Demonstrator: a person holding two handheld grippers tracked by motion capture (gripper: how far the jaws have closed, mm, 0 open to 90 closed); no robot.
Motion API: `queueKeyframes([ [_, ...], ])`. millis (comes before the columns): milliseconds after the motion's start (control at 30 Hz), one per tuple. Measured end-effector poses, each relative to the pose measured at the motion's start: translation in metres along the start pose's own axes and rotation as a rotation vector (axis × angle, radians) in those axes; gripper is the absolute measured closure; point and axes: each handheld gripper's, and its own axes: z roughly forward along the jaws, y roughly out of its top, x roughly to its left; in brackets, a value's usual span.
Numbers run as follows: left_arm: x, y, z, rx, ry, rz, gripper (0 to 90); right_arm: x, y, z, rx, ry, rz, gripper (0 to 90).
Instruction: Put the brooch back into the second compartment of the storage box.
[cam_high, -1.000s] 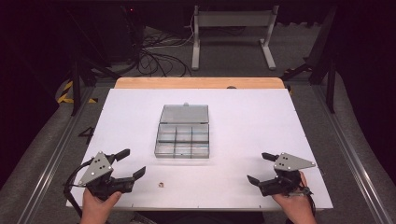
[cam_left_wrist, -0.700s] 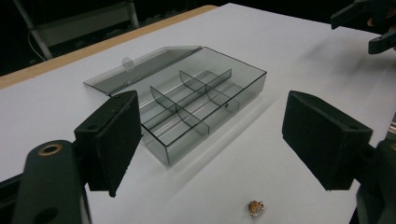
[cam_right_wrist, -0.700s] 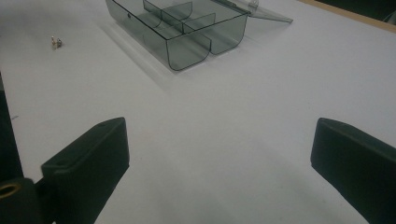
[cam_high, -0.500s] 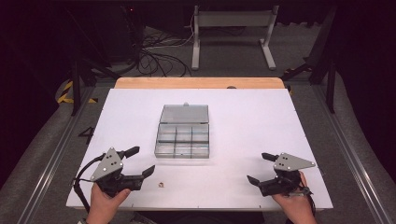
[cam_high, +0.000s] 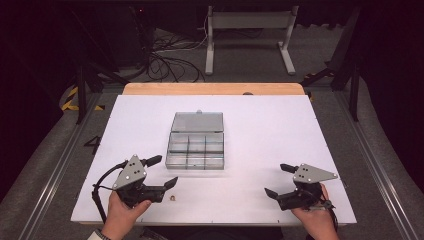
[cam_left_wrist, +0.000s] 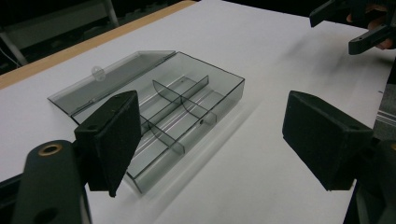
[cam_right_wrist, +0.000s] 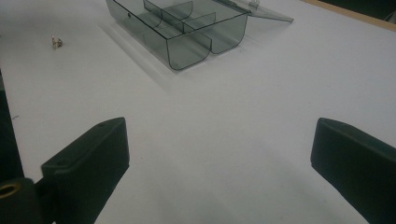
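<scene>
A clear smoky plastic compartment box lies open in the middle of the white table, its lid folded flat behind it; its compartments look empty. My left gripper is open just left of the box's near corner, nothing between its jaws. A tiny metal part lies on the table just in front of the left gripper's lower jaw. My right gripper rests open at the near right, well apart from the box. The left gripper view has the box between its spread jaws. The right gripper view shows the box and the part far ahead.
The white table top has a wooden strip along its far edge. Beyond it are cables and a metal stand on the floor. The other hand's gripper appears at the top right of the left gripper view.
My left gripper has moved right and slightly forward, toward the box's near left corner and the small metal part. The right gripper has stayed still.
</scene>
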Motion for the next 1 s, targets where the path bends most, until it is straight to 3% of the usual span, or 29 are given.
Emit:
queueKeyframes([
  [233,-0.003,0.005,0.01,0.017,-0.025,0.012,20.2,0.0,0.0,0.0,0.0,0.002,0.001,4.8],
  [400,-0.002,0.007,0.013,0.026,-0.083,-0.041,20.7,0.0,0.0,0.0,0.0,0.003,0.001,4.8],
  [633,-0.001,0.006,0.015,0.061,-0.099,-0.03,21.6,0.0,0.0,0.0,0.0,0.004,0.001,4.8],
  [767,0.001,0.006,0.016,0.092,-0.113,-0.018,22.4,0.0,0.0,0.0,0.001,0.005,0.0,4.8],
  [1000,0.003,0.005,0.02,0.199,-0.169,-0.019,28.2,0.0,0.0,0.001,0.001,0.009,0.002,4.8],
])
